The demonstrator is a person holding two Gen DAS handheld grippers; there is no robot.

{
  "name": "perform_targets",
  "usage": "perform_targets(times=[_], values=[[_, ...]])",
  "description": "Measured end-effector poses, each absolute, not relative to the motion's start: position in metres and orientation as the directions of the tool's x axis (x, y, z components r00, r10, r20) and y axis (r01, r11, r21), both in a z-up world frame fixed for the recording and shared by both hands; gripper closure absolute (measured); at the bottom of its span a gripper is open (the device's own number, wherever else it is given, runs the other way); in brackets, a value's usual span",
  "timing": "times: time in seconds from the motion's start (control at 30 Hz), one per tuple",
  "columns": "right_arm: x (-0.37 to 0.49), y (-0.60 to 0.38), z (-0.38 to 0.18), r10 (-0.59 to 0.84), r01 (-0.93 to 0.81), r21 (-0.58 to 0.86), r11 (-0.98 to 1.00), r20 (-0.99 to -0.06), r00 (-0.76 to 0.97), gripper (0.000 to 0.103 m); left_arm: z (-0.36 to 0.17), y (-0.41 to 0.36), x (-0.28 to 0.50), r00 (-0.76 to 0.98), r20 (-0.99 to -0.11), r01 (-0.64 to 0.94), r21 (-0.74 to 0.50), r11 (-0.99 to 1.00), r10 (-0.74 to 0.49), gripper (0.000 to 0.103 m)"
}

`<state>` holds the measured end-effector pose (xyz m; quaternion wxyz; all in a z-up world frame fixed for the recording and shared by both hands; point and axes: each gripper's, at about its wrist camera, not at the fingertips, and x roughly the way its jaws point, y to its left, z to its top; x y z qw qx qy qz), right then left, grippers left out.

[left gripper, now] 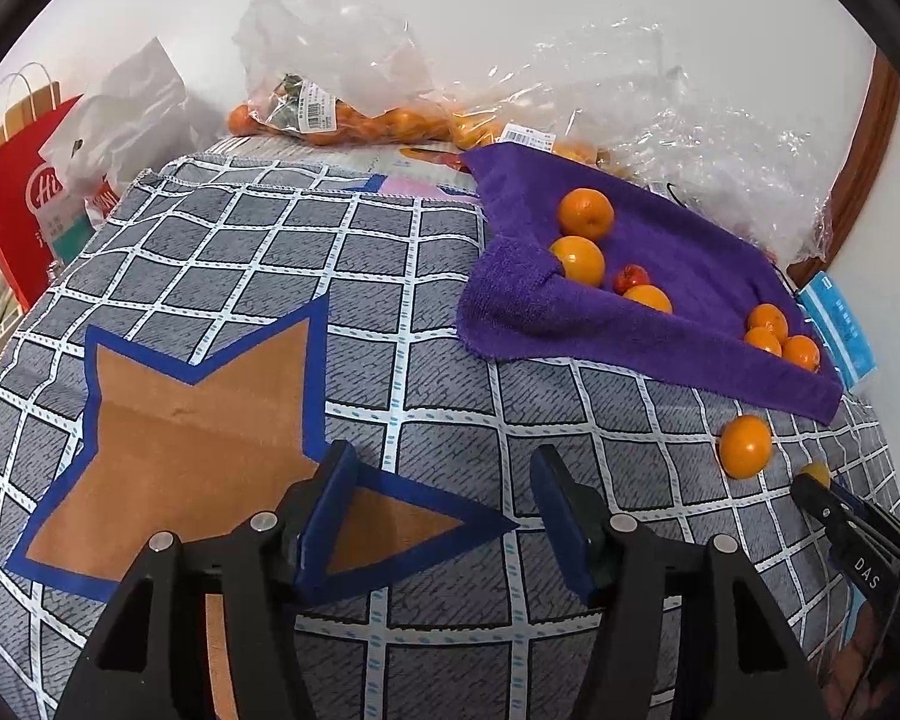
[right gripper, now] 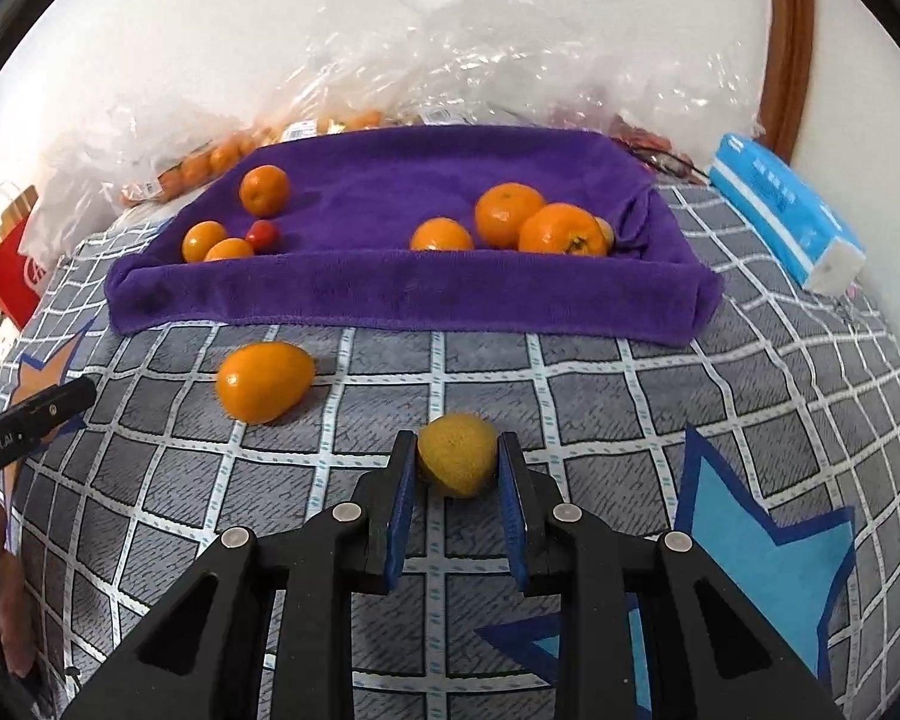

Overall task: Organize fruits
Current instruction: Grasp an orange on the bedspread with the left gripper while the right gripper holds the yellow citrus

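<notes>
Yellow fruit: I am pinching a small, dull-yellow, rough-skinned fruit (right gripper: 457,455) between my right gripper (right gripper: 456,468) pads, over the checked bedspread (right gripper: 600,396), in front of the near folded edge of the purple towel (right gripper: 390,294).
Handling: I am judging it light, firm and round, with a matte peel that should grip well; a hard squeeze could bruise it, and being round it could roll if let go on the soft cover.
Where to hold: I am taking it across its widest middle, one pad on each side, which looks like the safest hold.
Right fingers: they are standing narrowly apart, closed against both sides of the fruit.
Left fingers: my left gripper (left gripper: 444,510) is standing about half open, holding nothing, hovering over the orange star patch (left gripper: 198,456) toward the left of the bedspread.
Loose orange: one oval orange fruit (right gripper: 265,381) is lying on the bedspread just before the towel's near-left edge, apart from my pads.
Towel: oranges (right gripper: 507,216) and a small red fruit (right gripper: 263,235) are resting in it already.
</notes>
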<state>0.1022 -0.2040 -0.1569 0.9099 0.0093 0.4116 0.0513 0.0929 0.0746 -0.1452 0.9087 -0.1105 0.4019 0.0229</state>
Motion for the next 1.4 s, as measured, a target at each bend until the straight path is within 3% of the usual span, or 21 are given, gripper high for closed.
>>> perform_targets(times=[0.3,0.7,0.93,1.4], values=[[0.101,-0.206,-0.159,0.096,-0.078,0.059,0.995,-0.755,0.648,0.077,-0.147,0.072,0.094,0.674,-0.737,-0.112,-0.179,0.977,-0.058,0.039],[0.090,-0.201,-0.153,0.055,-0.080,0.001,0.997,-0.742,0.668,0.077,-0.143,0.071,0.088,0.669,-0.738,-0.088,-0.195,0.977,-0.087,0.040],[0.078,-0.224,-0.135,0.027,-0.036,0.003,0.999,-0.725,0.689,0.077,-0.129,0.051,0.086,0.653,-0.730,-0.024,-0.283,0.959,-0.199,0.039],[0.065,-0.276,-0.117,-0.014,0.076,0.057,0.995,-0.703,0.711,0.077,-0.123,-0.017,0.115,0.574,-0.751,0.163,-0.286,0.944,-0.326,0.039]])
